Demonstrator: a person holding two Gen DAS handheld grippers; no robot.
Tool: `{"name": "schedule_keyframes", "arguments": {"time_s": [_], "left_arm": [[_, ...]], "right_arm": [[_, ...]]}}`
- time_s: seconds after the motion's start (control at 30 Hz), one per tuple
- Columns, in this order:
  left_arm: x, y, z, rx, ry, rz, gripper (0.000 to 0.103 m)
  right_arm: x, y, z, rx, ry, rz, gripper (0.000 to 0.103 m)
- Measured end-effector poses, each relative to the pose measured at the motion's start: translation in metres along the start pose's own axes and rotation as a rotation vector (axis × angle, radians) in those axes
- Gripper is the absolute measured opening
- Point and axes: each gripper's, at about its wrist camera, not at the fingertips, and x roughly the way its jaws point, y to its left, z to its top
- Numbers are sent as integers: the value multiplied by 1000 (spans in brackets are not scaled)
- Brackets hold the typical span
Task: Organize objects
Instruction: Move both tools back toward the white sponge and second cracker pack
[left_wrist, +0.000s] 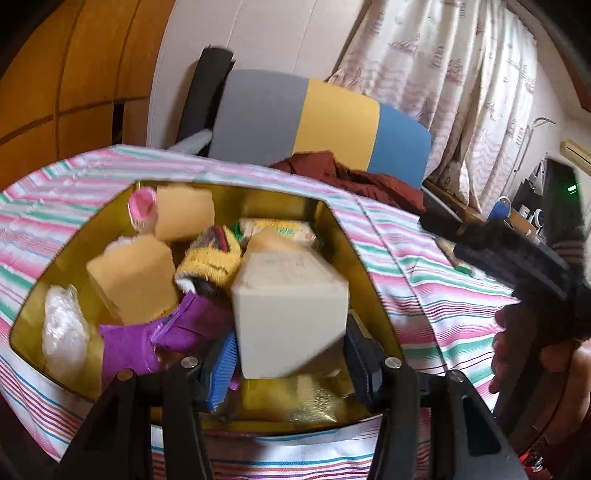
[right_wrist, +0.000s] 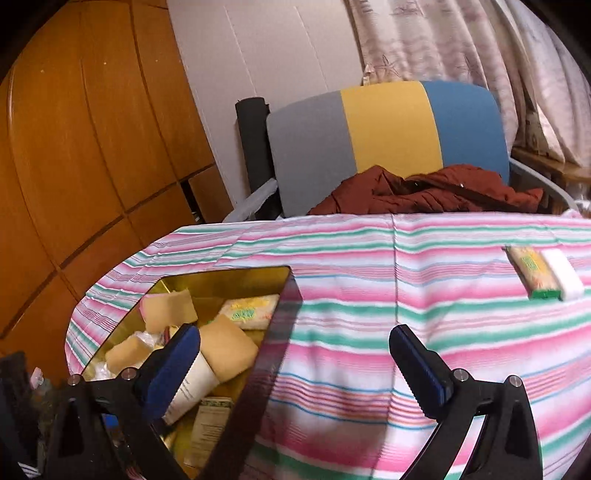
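A gold tin (left_wrist: 351, 236) sits on the striped tablecloth (left_wrist: 443, 288), filled with tan sponges (left_wrist: 133, 277), a pink-capped jar (left_wrist: 142, 206), a yellow sock (left_wrist: 210, 258), a purple cloth (left_wrist: 184, 325) and a noodle packet (left_wrist: 277, 229). My left gripper (left_wrist: 291, 350) is over the tin, its fingers around a cream box (left_wrist: 291, 306). My right gripper (right_wrist: 295, 365) is open and empty, straddling the tin's right wall (right_wrist: 273, 339). A green-and-yellow packet (right_wrist: 532, 273) and a white bar (right_wrist: 561, 273) lie on the cloth at the far right.
A grey, yellow and blue chair (right_wrist: 388, 140) with a maroon jacket (right_wrist: 424, 192) stands behind the table. Wooden panels (right_wrist: 74, 147) are on the left, curtains (right_wrist: 480, 44) on the right. The right hand and gripper (left_wrist: 535, 288) show in the left wrist view.
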Motion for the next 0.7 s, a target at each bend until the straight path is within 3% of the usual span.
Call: {"name": "schedule_keyframes", "arguments": {"time_s": [0.13, 0.3, 0.4, 0.5, 0.57, 0.7], "left_arm": [[-3, -9, 1, 48, -10, 30, 55], [-11, -4, 5, 1, -48, 48, 55], [-7, -4, 9, -7, -26, 70, 56], [-4, -12, 9, -7, -5, 78, 56], [-4, -20, 9, 3, -1, 67, 65], [-1, -45, 13, 59, 8, 38, 70]], "right_arm": [[3, -16, -8, 57, 53, 17, 103], [-2, -41, -15, 199, 70, 27, 103], [-6, -55, -17, 257, 79, 25, 103], [-3, -65, -19, 266, 117, -1, 103], [0, -73, -22, 255, 159, -37, 103], [-5, -88, -29, 165, 155, -126, 103]]}}
